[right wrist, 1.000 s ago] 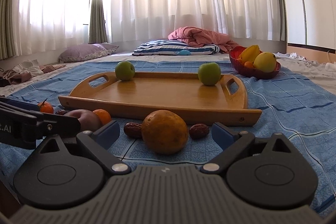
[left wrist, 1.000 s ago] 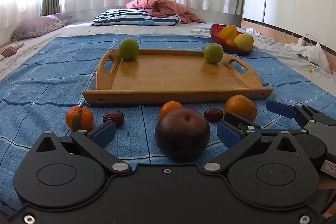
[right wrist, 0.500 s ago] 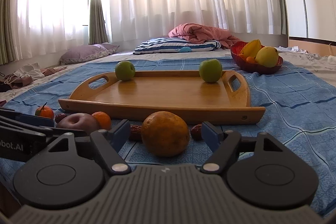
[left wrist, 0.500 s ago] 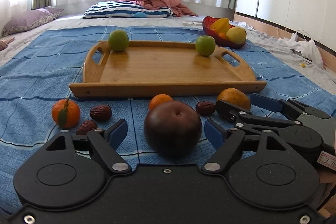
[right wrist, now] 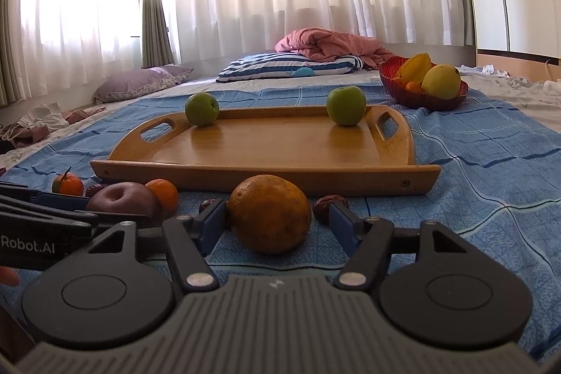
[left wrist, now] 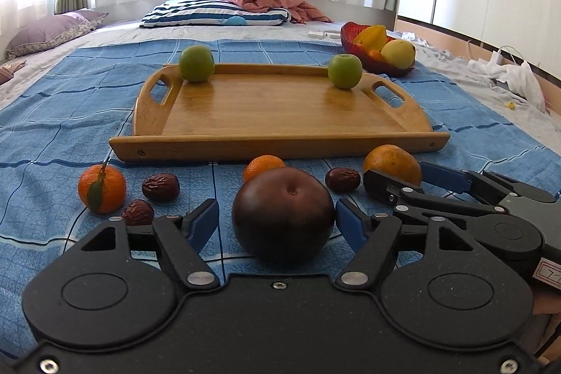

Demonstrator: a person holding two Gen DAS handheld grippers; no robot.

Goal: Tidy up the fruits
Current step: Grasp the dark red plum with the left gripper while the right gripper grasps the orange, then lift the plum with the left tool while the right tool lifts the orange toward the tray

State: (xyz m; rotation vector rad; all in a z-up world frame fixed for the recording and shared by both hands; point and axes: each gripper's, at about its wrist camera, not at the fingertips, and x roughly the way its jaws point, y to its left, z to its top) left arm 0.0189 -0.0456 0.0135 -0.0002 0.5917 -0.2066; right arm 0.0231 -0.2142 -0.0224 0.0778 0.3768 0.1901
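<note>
A dark purple apple [left wrist: 282, 216] lies on the blue blanket between the blue pads of my left gripper [left wrist: 277, 219]. Its jaws are closing, with a thin gap still showing at the left pad [left wrist: 205, 223]. A large orange [right wrist: 270, 212] lies between the pads of my right gripper [right wrist: 277, 221], which is also closing; the right pad [right wrist: 338, 225] stands clear of the peel. Just beyond both fruits sits the wooden tray [left wrist: 280, 146], with two green apples [left wrist: 196, 63] [left wrist: 345, 70] at its far corners.
On the blanket in front of the tray lie a leafy tangerine [left wrist: 101, 188], a small orange [left wrist: 263, 165] and three dried dates [left wrist: 161, 186]. A red bowl of yellow fruit [left wrist: 378, 49] stands beyond the tray's right end. Pillows and a pink quilt lie farther back.
Both grippers' jaws have narrowed from wide open, closing in around the purple apple and the large orange. Neither fruit has moved.
</note>
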